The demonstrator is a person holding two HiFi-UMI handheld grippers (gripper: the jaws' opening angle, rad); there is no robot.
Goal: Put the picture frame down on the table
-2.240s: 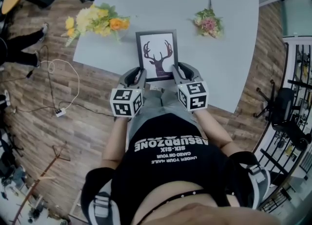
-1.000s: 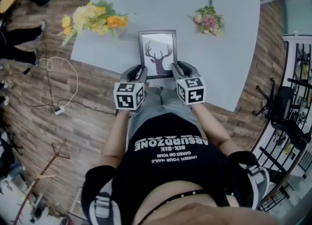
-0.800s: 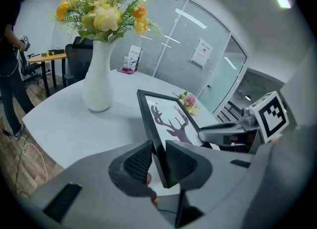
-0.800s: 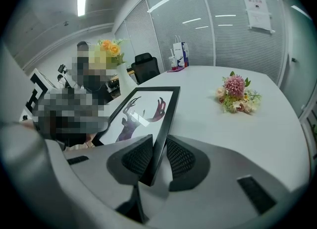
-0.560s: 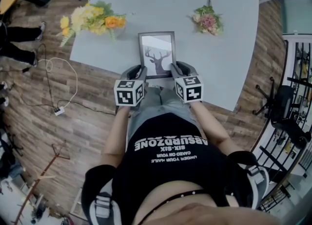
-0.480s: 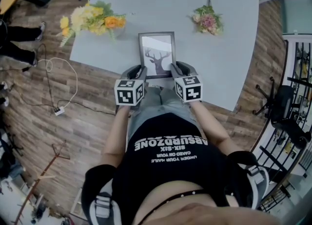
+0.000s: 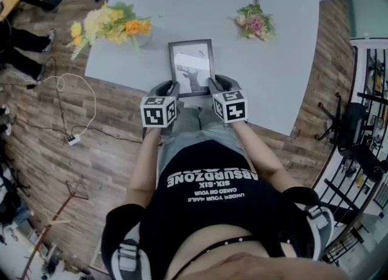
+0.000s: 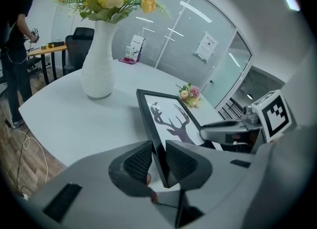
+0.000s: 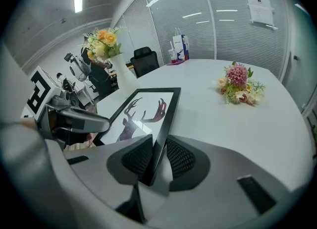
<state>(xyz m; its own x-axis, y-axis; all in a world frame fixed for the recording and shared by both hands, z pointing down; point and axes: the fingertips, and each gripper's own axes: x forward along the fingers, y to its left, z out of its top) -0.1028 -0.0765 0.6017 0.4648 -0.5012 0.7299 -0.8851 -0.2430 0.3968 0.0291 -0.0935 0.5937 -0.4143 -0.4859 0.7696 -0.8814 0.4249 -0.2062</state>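
Black rectangular picture frame with a stag print point(image 7: 191, 66) is held tilted over the 6 o'clock edge of the pale grey table point(image 7: 206, 3). The left gripper point(image 8: 157, 158) is clamped on its left rail and the right gripper point(image 9: 158, 159) on its right rail. A yellow-orange bouquet in a white vase point(image 7: 115, 24) stands at the frame's 10 o'clock, and a small pink posy point(image 7: 256, 23) lies at 1 o'clock.

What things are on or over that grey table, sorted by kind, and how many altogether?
Picture frame: 1
Vase of yellow flowers: 1
Small pink bouquet: 1
Tools gripping the frame: 2, the left tool and the right tool
Total: 5
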